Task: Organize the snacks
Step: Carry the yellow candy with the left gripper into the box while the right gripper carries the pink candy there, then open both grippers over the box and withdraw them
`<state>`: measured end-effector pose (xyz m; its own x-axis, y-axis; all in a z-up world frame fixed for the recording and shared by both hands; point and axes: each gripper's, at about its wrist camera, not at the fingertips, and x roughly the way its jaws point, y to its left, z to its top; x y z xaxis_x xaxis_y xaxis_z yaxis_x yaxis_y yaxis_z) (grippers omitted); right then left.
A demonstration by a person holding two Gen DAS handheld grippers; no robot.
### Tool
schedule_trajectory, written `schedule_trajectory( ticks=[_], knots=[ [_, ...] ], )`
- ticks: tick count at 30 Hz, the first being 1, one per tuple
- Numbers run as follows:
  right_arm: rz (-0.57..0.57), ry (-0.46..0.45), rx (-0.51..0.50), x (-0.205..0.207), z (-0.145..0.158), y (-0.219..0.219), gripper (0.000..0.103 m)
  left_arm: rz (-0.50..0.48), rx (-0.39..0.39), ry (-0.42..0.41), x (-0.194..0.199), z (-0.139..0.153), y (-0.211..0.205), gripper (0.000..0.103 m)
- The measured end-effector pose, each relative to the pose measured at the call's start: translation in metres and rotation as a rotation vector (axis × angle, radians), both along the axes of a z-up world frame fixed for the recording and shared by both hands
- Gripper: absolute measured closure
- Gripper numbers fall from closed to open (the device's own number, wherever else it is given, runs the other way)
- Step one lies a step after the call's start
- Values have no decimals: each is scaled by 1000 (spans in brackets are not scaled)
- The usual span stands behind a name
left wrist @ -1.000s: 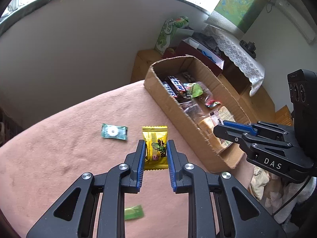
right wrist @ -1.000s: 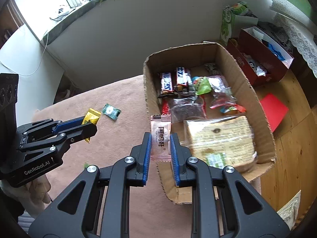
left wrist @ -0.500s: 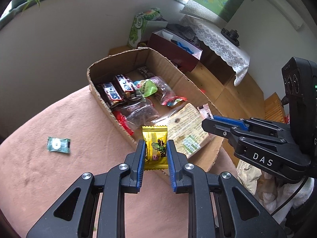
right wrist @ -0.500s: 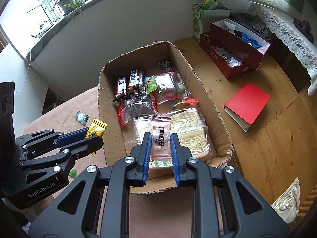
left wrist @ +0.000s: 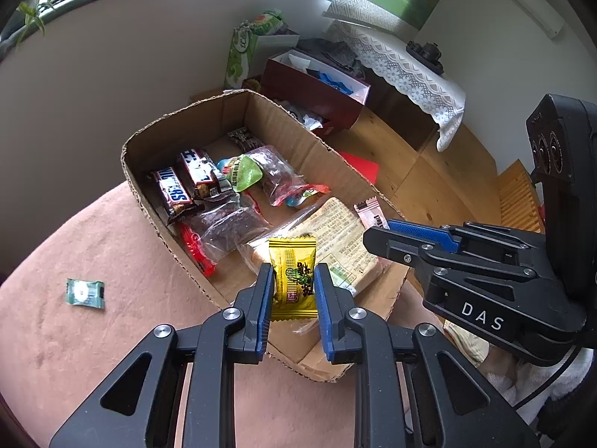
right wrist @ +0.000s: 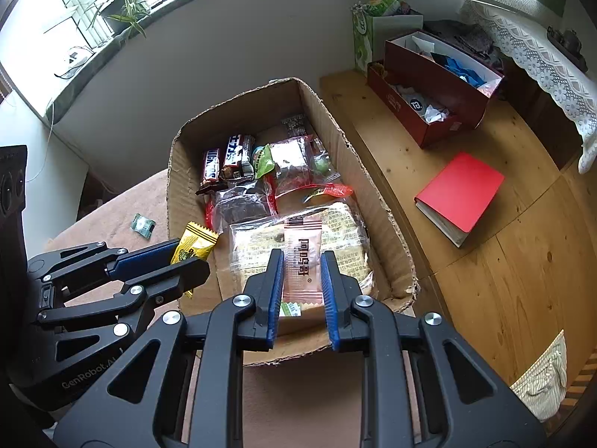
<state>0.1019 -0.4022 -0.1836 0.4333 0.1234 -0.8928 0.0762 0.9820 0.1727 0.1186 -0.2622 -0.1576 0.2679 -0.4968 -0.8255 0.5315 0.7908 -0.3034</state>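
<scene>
The left gripper (left wrist: 292, 285) is clamped on a yellow candy packet (left wrist: 293, 276), its blue pads pressing both long edges of the wrapper, which stands upright between them. The right gripper (right wrist: 301, 278) is closed in the same way on a pink wafer packet (right wrist: 302, 261), held upright with its printed face toward the camera. Both grippers hang over the near end of an open cardboard box (right wrist: 335, 127), the left gripper at the box's near-left corner and the right gripper beside it, to its right, over the box interior. The box rests on a pink cloth surface (left wrist: 74, 354). Inside it, a large clear-wrapped bread pack (right wrist: 261, 242) lies at the near end, directly below both held packets. Two Snickers bars (left wrist: 186, 183) lie side by side at the far left of the box. A green-lidded jelly cup (left wrist: 242, 173) and clear bags with red trim (left wrist: 224, 227) occupy the middle. One small green candy (left wrist: 85, 293) lies on the cloth, to the left of the box and well apart from it. To the right of the box, on a wooden floor (right wrist: 522, 261), lie a red notebook (right wrist: 460, 194) and, farther away, a dark red open box (right wrist: 429, 86).
</scene>
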Motion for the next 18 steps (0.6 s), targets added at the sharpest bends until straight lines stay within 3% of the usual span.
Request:
schedule_trajectory(
  ticks=[2, 5, 6, 18],
  knots=[
    [-1, -2, -2, 0, 0, 0, 78, 4, 8, 1, 0, 0, 0, 81],
    [-10, -14, -14, -2, 3, -1, 54, 7, 17, 1, 0, -1, -1, 76],
    [-15, -19, -20, -3, 4, -2, 51, 10, 21, -3, 0, -1, -1, 72],
    [-38, -39, -22, -11, 16, -3, 40, 26, 25, -23, -6, 8, 9, 72]
  ],
)
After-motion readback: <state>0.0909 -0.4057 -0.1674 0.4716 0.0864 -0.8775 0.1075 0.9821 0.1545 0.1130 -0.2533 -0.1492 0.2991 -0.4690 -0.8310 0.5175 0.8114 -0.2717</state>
